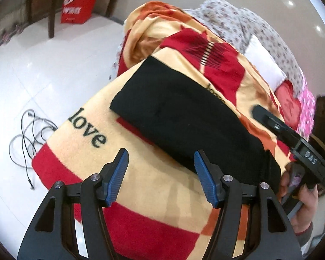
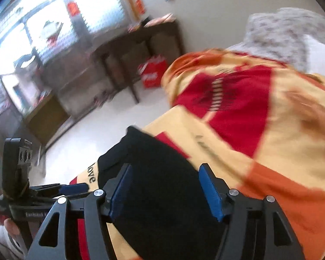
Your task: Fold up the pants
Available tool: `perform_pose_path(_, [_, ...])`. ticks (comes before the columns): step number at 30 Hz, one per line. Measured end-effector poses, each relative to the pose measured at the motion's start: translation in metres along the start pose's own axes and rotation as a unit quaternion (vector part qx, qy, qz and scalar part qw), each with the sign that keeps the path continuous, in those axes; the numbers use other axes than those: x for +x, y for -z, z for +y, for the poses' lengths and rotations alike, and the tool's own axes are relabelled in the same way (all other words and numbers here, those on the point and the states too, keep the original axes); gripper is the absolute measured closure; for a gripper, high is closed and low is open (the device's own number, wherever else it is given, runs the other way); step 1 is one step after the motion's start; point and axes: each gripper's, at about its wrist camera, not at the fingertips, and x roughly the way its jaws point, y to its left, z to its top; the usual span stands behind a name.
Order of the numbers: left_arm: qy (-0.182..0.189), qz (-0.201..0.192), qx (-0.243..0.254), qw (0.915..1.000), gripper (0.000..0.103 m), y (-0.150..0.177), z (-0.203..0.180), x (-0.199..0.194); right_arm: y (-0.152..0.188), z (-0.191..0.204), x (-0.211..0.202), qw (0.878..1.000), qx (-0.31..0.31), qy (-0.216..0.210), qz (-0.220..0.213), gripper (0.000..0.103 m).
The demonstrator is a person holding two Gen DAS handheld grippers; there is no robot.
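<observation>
Your pants lie folded into a black slab on the blanket beside its "love" print; both grippers, left and right, hover released, perhaps one fold left

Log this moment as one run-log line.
pants: black, folded, flat on blanket | left hand-held gripper: open, empty | right hand-held gripper: open, over pants | cables: floor

Right wrist view motion-blurred, dark table and red bag smeared, black pants near end hidden behind gripper frame, blanket cut by bottom edge
</observation>
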Motion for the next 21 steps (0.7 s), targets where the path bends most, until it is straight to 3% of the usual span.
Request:
perform_pose_path(5, [0.006,0.010,-0.030,0.9995,0.040,-0.007,0.006,0.016,-0.028,0.016,0.058,0.997,-0.055,0.019,0.045,0.041])
perform_pose_path(12, [0.026,-0.004,-0.043,0.9987,0.029,-0.020,0.008,0.026,-0.039,0.012,0.121,0.991,-0.074,-0.025,0.107,0.040])
perform_pose_path(14, [0.031,-0.012,-0.040,0.9987,0.027,-0.021,0.008,0.028,-0.037,0.005,0.128,0.991,-0.057,-0.058,0.104,0.045])
perform_pose_path(17, [0.039,-0.026,-0.029,0.9985,0.028,-0.024,0.007,0.030,-0.035,-0.004,0.128,0.991,-0.031,-0.086,0.093,0.063])
perform_pose_path(18, [0.042,-0.029,-0.024,0.9984,0.046,-0.025,0.007,0.031,-0.035,-0.006,0.124,0.992,-0.025,-0.092,0.088,0.071])
perform_pose_path(19, [0.042,-0.026,-0.024,0.9985,0.058,-0.027,0.007,0.032,-0.036,-0.006,0.118,0.992,-0.021,-0.096,0.080,0.078])
perform_pose_path(20, [0.044,-0.024,-0.019,0.9986,0.074,-0.029,0.006,0.032,-0.036,-0.006,0.113,0.993,-0.019,-0.097,0.071,0.080])
perform_pose_path(21, [0.051,-0.029,-0.012,0.9982,0.078,-0.031,0.003,0.028,-0.037,-0.006,0.106,0.993,-0.015,-0.099,0.062,0.083])
